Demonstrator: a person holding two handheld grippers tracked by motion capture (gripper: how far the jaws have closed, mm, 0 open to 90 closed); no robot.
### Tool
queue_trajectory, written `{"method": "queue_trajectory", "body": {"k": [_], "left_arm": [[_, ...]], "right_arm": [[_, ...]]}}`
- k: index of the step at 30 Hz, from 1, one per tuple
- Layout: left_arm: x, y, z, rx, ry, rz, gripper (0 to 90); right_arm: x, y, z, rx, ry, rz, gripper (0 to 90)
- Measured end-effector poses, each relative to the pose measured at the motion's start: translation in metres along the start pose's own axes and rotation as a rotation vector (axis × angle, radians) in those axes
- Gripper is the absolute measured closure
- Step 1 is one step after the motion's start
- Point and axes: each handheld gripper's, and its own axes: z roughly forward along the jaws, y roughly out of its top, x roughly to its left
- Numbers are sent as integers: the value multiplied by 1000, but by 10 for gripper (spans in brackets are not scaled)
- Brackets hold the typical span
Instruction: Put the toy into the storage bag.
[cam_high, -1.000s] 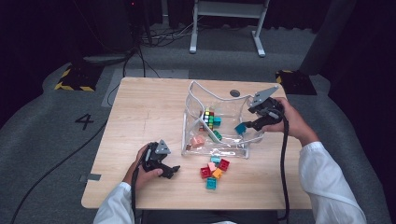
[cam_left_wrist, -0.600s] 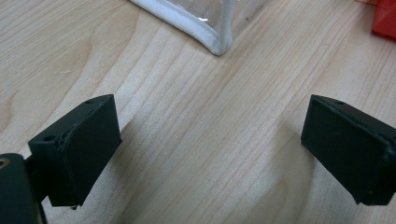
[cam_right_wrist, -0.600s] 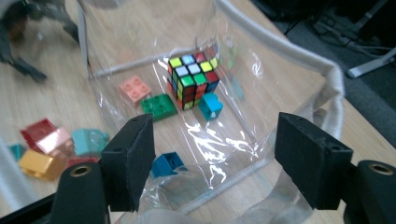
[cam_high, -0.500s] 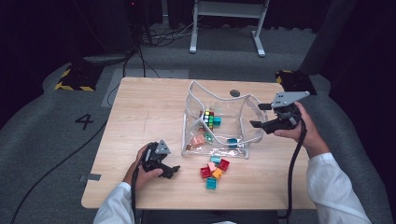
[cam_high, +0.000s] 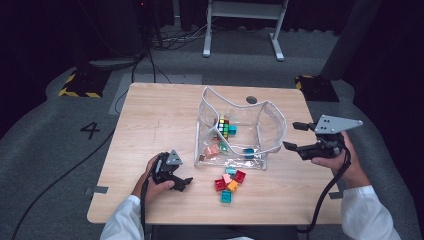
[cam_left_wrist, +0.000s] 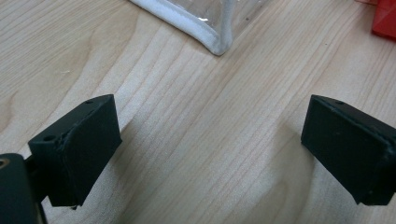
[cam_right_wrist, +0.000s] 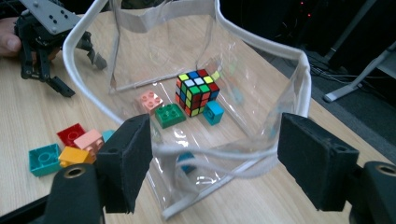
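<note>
Right gripper (cam_high: 295, 136): jaws standing wide, having just been opening, gripping nothing, hovering beside the clear bag (cam_high: 270, 127) at table (cam_high: 150, 110) centre. Left gripper (cam_high: 186, 182): jaws spreading wide, empty, resting near loose bricks (cam_high: 230, 181). Bag contents, puzzle cube (cam_right_wrist: 196, 91) and bricks, partly blurring behind plastic.

Light wooden table (cam_high: 160, 120) with rounded corners and a small dark round hole (cam_high: 251, 100) near its far edge. Directly on it, toward the middle: clear plastic pouch with white trim (cam_high: 267, 112), standing open. Just in front of the pouch, on bare wood: small cluster of toy bricks (cam_high: 230, 183) in red, pink, orange and teal, some touching. At the near left, resting on the wood: left gripper (cam_high: 184, 183), jaws wide apart.
</note>
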Motion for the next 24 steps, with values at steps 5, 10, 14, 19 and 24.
{"method": "queue_trajectory", "body": {"k": [5,10,14,19,24], "left_arm": [[0,0,0,0,0,0,47],[0,0,0,-1,-1,0,47],[0,0,0,0,1,0,47],[0,0,0,-1,0,1,47],[0,0,0,-1,3,4,47]], "right_arm": [[8,-21,-5,14,-20,14,266],[17,-41,-3,29,-7,27,271],[25,-56,4,58,6,26,274],[37,-73,17,81,35,28,281],[52,-87,34,65,95,31,300]]}}
